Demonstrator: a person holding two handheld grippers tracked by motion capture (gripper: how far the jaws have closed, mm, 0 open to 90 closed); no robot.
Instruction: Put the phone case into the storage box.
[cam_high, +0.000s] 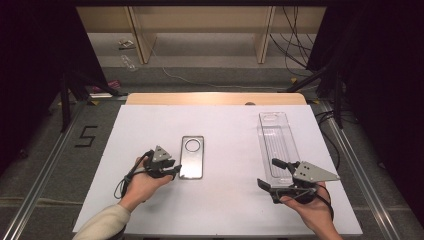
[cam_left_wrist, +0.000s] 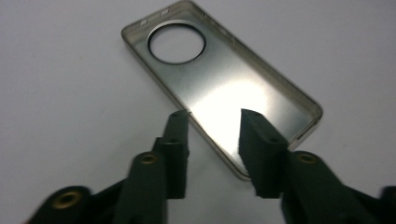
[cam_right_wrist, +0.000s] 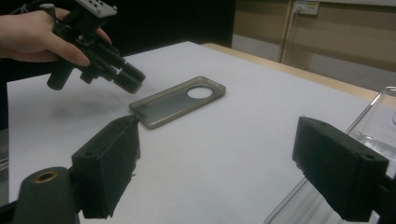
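Phone case (cam_left_wrist: 224, 93) lay flat on tabletop (cam_high: 230, 200), its long edge betw. left gripper's (cam_left_wrist: 212, 116) part-open jaws, nothing pinched. Best: straddle rim squarely, then close. Right gripper (cam_right_wrist: 215, 154) gaped wide beside clear tray (cam_high: 277, 145).

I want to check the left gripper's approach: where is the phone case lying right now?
In the high view the phone case lies flat on the white table, left of centre, just beside the left gripper; the clear tray lies farther right.

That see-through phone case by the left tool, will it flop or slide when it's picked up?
The case is thin with a raised rim, so probably light and slightly bendy. Its glossy surface may slip between the pads. Lying flat on the table, it shouldn't roll or tip.
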